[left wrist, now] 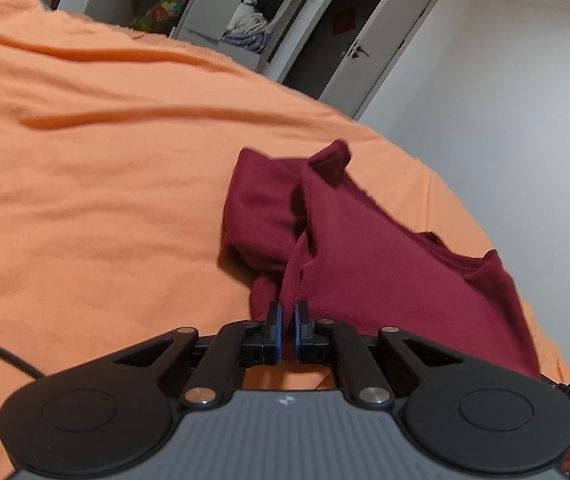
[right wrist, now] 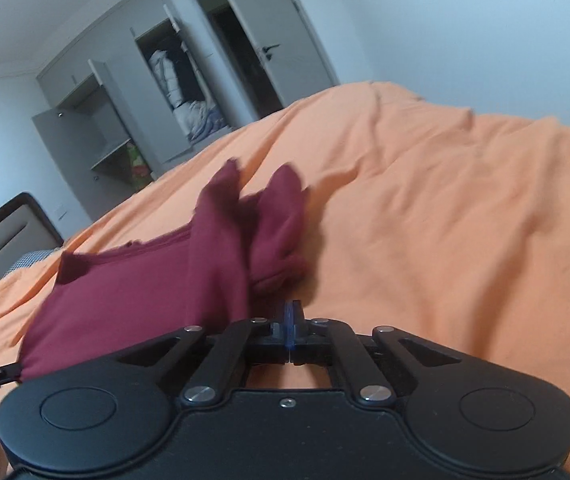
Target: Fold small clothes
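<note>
A small maroon garment [left wrist: 365, 248] lies partly lifted on an orange bedsheet [left wrist: 85, 200]. My left gripper [left wrist: 289, 314] is shut on a fold of its near edge. The body spreads to the right and a bunched sleeve [left wrist: 257, 216] lies to the left. In the right wrist view the same garment [right wrist: 125, 280] spreads to the left, and a sleeve [right wrist: 281, 232] bunches right at the tips of my right gripper [right wrist: 292, 308]. That gripper's blue pads are pressed together on the garment's edge. The raised cloth is motion-blurred.
The orange sheet [right wrist: 445, 220] covers the whole bed, with wrinkles. Beyond the bed stand an open wardrobe [right wrist: 173, 80] with clothes inside and a door [right wrist: 285, 40]. A black cable [left wrist: 1, 356] lies on the sheet at the left. A chair back [right wrist: 1, 236] is at the far left.
</note>
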{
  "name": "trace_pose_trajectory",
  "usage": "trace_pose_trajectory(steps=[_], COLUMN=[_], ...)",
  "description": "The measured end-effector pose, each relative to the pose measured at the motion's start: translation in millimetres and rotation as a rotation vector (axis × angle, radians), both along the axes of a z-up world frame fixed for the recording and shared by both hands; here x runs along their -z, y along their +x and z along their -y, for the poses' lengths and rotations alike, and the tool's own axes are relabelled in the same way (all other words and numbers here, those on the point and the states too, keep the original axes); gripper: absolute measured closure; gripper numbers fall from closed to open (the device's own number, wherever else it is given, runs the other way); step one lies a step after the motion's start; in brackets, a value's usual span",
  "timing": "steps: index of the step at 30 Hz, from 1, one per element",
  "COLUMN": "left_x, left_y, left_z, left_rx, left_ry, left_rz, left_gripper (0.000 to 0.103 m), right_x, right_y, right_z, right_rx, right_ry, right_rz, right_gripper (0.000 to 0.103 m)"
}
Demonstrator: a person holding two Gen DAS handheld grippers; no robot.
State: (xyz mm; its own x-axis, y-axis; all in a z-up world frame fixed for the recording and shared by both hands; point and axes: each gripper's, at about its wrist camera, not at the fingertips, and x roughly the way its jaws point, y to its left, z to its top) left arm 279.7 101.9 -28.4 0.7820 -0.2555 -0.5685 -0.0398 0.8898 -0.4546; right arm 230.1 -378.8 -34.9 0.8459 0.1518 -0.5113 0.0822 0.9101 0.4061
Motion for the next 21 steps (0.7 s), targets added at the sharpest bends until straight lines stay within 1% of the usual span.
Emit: trace_pose_trajectory(steps=[2, 4, 6, 8, 10, 12, 13, 14, 15, 16, 18, 21], left_x=[-4, -3, 1, 3, 2, 0, -2, -4, -7, -11, -22, -37], left_y=[1, 1, 1, -1, -3, -2, -1, 0, 0, -1, -3, -6], left_z=[3, 6, 7, 7, 6, 6, 6, 6, 6, 6, 6, 5], left_rx=[0.014, 0.022, 0.018, 0.01, 0.008, 0.009, 0.008, 0.006, 0.004, 0.004, 0.0, -0.008], left_ry=[0.019, 0.03, 0.023, 0.008, 0.005, 0.01, 0.013, 0.015, 0.015, 0.014, 0.016, 0.011], left_rz=[0.003, -0.015, -0.03, -0.03, -0.027, -0.028, -0.029, -0.027, -0.02, -0.007, 0.028, 0.052], left_gripper=[0.098, 0.097, 0.097, 0.097, 0.097, 0.097, 0.097, 0.097, 0.097, 0.097, 0.097, 0.097], right_x=[-5, -7, -6, -4, 0, 5, 6, 7, 6, 3, -5, -24], right_y=[-3, -4, -7, -10, -12, -11, -9, -7, -5, -5, -5, -9], right_z=[6, 7, 3, -1, -8, -13, -17, -20, -24, -27, -30, -21], right_rx=[0.004, -0.026, -0.076, -0.121, -0.168, -0.203, -0.211, -0.217, -0.218, -0.217, -0.192, -0.138], right_ry=[-0.004, -0.006, 0.006, -0.001, -0.006, 0.006, 0.004, -0.005, -0.027, -0.058, -0.11, -0.14], right_rz=[0.007, 0.004, 0.014, 0.009, 0.003, -0.004, -0.008, -0.009, -0.004, 0.007, 0.027, 0.082], right_gripper=[0.102, 0.084, 0.077, 0.072, 0.07, 0.07, 0.071, 0.074, 0.091, 0.094, 0.097, 0.099])
